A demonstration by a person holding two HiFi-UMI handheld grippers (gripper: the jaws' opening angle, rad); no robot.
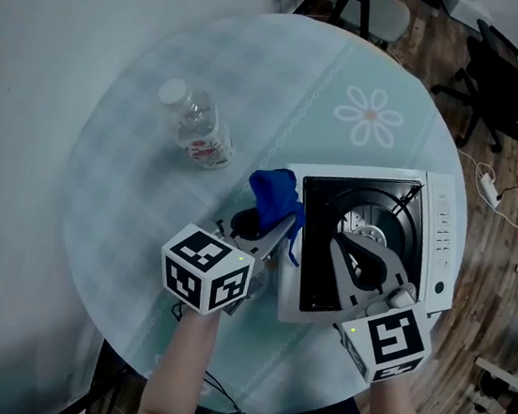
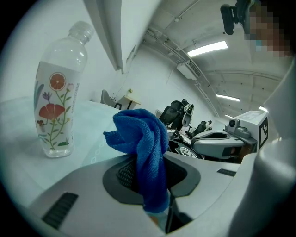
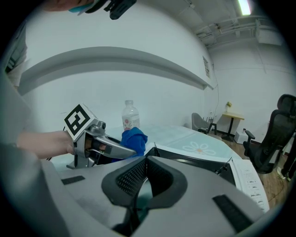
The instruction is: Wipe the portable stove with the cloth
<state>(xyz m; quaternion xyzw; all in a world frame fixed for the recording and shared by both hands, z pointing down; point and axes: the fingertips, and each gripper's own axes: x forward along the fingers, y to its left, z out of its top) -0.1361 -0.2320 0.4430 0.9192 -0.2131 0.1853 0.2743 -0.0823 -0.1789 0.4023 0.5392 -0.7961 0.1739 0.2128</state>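
Observation:
A white portable stove (image 1: 437,236) with a black top stands at the right of the round table. The blue cloth (image 1: 274,194) hangs bunched just off the stove's left edge, and my left gripper (image 1: 283,225) is shut on it. In the left gripper view the cloth (image 2: 141,139) stands up from between the pads, with the burner (image 2: 186,151) behind it. My right gripper (image 1: 340,250) hovers over the black top near the burner, jaws together with nothing in them. In the right gripper view the cloth (image 3: 134,138) and the left gripper (image 3: 107,146) sit beyond the stove's panel (image 3: 249,181).
A clear plastic water bottle (image 1: 197,127) with a flower label stands upright on the table left of the cloth, also visible as the bottle (image 2: 58,106) in the left gripper view. Office chairs (image 1: 503,82) and a power strip (image 1: 488,189) lie beyond the table's right rim.

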